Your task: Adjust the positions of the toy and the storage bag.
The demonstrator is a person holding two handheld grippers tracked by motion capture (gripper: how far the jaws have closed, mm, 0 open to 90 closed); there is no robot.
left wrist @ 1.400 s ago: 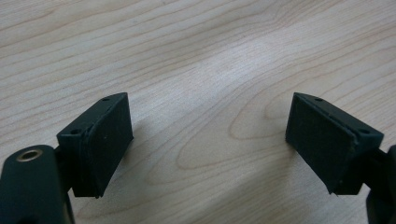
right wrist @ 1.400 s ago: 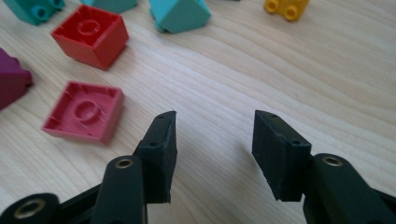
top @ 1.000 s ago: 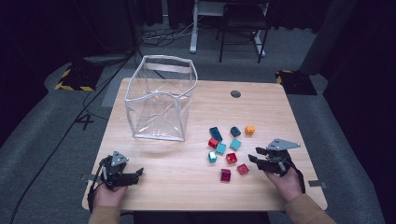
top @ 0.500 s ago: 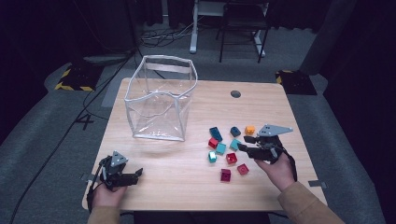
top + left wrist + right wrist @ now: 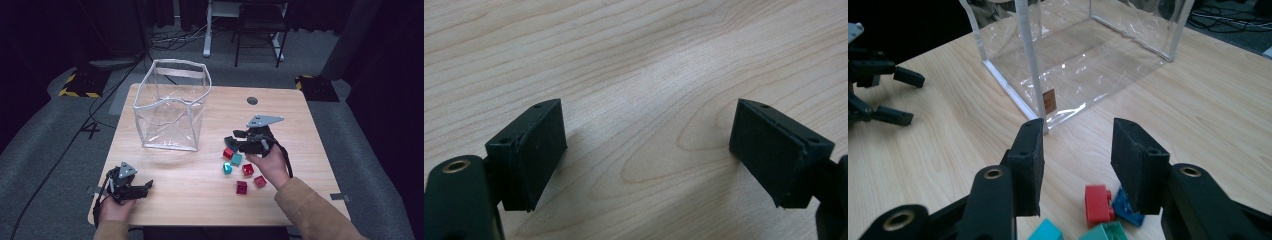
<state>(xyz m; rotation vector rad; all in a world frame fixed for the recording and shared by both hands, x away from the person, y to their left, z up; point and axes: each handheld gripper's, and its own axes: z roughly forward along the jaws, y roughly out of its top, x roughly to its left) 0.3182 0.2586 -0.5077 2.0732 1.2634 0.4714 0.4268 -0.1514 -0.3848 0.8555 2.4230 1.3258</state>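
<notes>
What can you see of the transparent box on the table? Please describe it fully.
The transparent box looks like soft clear plastic with whitish edges. It stands upright and open-topped on the table's left half, empty, its walls slightly crumpled. A small brown tag sits at one lower corner. No gripper touches it; the bricks lie apart, to its right.

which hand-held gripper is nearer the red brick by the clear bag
Right. The right hand-held gripper hovers just above the red brick; the left hand-held gripper sits at the table's near-left corner.
</notes>
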